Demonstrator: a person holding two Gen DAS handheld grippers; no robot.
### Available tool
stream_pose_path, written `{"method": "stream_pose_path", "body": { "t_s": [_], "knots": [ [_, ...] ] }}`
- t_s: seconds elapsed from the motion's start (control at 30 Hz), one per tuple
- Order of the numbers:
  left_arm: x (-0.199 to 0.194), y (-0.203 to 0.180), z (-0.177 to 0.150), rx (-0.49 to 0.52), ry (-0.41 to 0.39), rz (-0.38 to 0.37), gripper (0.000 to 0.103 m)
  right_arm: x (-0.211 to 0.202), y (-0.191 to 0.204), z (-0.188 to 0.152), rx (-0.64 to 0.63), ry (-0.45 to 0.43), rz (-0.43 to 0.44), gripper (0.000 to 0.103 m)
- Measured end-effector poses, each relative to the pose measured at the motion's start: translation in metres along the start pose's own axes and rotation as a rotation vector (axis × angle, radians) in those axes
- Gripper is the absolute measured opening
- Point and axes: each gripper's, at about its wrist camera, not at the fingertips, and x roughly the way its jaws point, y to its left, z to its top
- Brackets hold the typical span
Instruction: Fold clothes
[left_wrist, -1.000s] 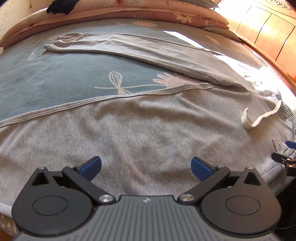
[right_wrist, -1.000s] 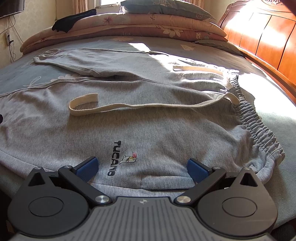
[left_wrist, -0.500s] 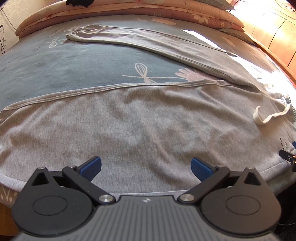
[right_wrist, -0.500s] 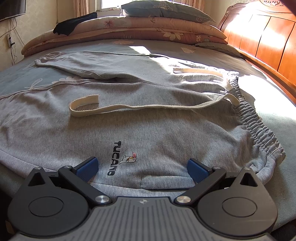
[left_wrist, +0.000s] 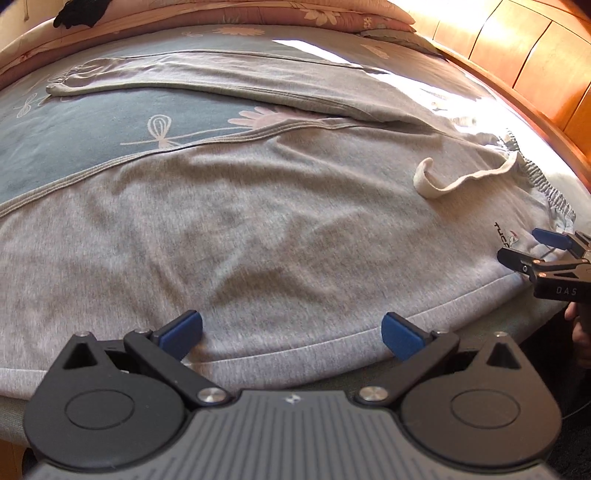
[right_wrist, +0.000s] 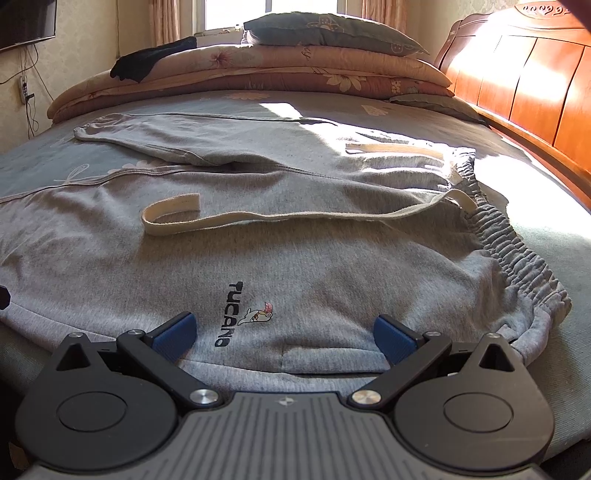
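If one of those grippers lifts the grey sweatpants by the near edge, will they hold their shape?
Probably not. The grey sweatpants lie limp and wrinkled, so they would likely droop. The loose drawstring would probably dangle. The elastic waistband looks thicker and may sag.

- The grey sweatpants (left_wrist: 280, 229) run off the left edge of the left wrist view, hiding the near leg's cuff.
- The right gripper (left_wrist: 532, 247) is cut by the right edge.
- The television (right_wrist: 26, 18) shows only a corner.

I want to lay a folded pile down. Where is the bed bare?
Bare bedsheet shows between the two trouser legs, and right of the waistband towards the headboard. The near edge is covered; quilts fill the far end.
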Motion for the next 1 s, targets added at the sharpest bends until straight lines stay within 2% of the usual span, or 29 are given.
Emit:
{"method": "stream_pose_path", "body": {
  "t_s": [0.13,0.53,0.57,0.67,0.8,1.0],
  "knots": [
    [-0.009,0.007,-0.005,-0.035,0.007,-0.009,0.102,-0.001,-0.001,-0.004,-0.001,-0.031,0.004,0.103],
    [0.015,0.008,0.097,-0.134,-0.063,-0.145,0.102,-0.009,-0.008,-0.028,-0.01,-0.181,0.052,0.103],
    [0.019,0.008,0.105,-0.146,-0.064,-0.156,0.102,-0.01,-0.007,-0.029,-0.011,-0.185,0.052,0.103],
    [0.05,0.01,0.118,-0.222,0.002,-0.176,0.102,-0.01,-0.008,-0.03,-0.012,-0.195,0.056,0.103],
    [0.078,0.013,0.126,-0.272,0.041,-0.121,0.102,-0.011,-0.008,-0.032,-0.014,-0.206,0.06,0.103],
    [0.09,0.015,0.149,-0.289,0.042,-0.069,0.102,-0.011,-0.008,-0.033,-0.015,-0.211,0.061,0.103]
  ]
}}
